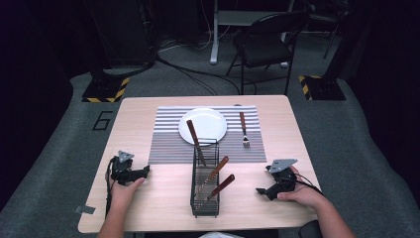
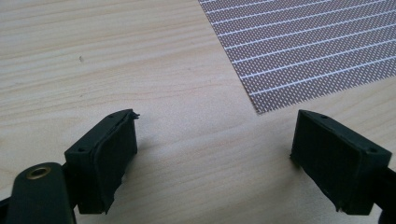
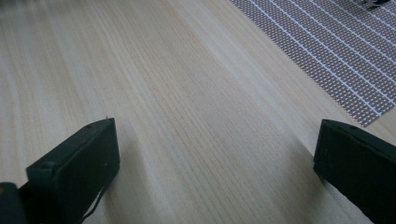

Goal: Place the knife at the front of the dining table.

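black wire cutlery basket [image 1: 205, 191] stands at the near edge of the pale wooden table [image 1: 148, 208], holding three wooden-handled pieces, their heads hidden. left gripper [image 1: 130, 171] and right gripper [image 1: 270, 187] rest either side, jaws wide apart, empty.
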